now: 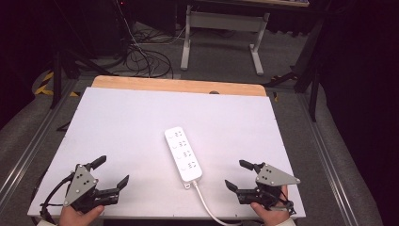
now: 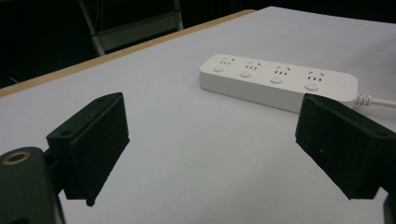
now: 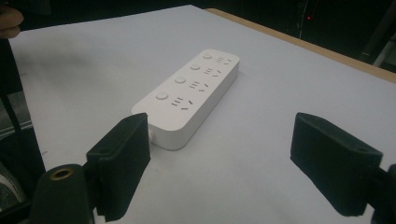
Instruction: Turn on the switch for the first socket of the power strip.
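Overhead light falls evenly on the white worktop (image 1: pixel 141 122); the surroundings stay dark. Shadows are soft and faint. Both gripper views are dim, slightly grainy, with near claw parts blurred.

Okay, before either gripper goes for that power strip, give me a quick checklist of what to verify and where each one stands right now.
1. Left gripper open, nothing held: ok.
2. Right gripper open, nothing held: ok.
3. Power strip lying flat on the white table, sockets facing up: ok.
4. Sockets free of plugs: ok, all four look empty.
5. Cable out of the way: not ok; it trails off the near edge beside the right gripper and could snag.
6. Switch buttons on or off: cannot tell.
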The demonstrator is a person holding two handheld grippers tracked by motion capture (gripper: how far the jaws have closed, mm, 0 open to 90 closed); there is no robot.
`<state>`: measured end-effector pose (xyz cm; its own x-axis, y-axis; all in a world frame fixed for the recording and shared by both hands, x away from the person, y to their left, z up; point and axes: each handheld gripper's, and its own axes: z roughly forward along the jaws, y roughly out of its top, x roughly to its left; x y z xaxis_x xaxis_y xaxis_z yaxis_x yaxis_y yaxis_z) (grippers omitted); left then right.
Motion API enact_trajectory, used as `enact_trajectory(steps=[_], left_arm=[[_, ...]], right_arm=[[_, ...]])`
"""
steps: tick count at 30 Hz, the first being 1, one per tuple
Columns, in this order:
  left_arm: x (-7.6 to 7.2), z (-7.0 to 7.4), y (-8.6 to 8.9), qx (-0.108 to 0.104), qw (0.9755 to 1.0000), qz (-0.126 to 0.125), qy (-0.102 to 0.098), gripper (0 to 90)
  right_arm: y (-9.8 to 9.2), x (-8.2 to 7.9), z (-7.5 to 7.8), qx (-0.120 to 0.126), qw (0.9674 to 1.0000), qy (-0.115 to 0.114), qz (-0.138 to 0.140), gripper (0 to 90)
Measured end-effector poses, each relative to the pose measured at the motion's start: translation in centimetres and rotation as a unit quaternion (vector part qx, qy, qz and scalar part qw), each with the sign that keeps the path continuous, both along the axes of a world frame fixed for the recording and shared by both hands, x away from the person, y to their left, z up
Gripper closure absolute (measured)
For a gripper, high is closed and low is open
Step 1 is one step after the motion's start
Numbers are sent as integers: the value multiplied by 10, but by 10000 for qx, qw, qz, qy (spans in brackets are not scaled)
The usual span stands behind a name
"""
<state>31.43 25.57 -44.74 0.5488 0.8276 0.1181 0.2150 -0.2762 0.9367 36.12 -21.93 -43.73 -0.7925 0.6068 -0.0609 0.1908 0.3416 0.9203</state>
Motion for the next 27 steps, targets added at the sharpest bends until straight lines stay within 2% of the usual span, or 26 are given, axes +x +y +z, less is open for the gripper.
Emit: enact_trajectory(steps=[7,17,27], left_arm=[[0,0,0,19,10000,-3,-15,101],[0,0,0,8,10000,0,-4,101],[0,0,0,14,10000,1,-1,101]], right_arm=[[10,5,12,-45,10000,16,86,248],[33,19,29,-98,9995,2,314,254],[52,29,38,-43,9986,33,530,259]])
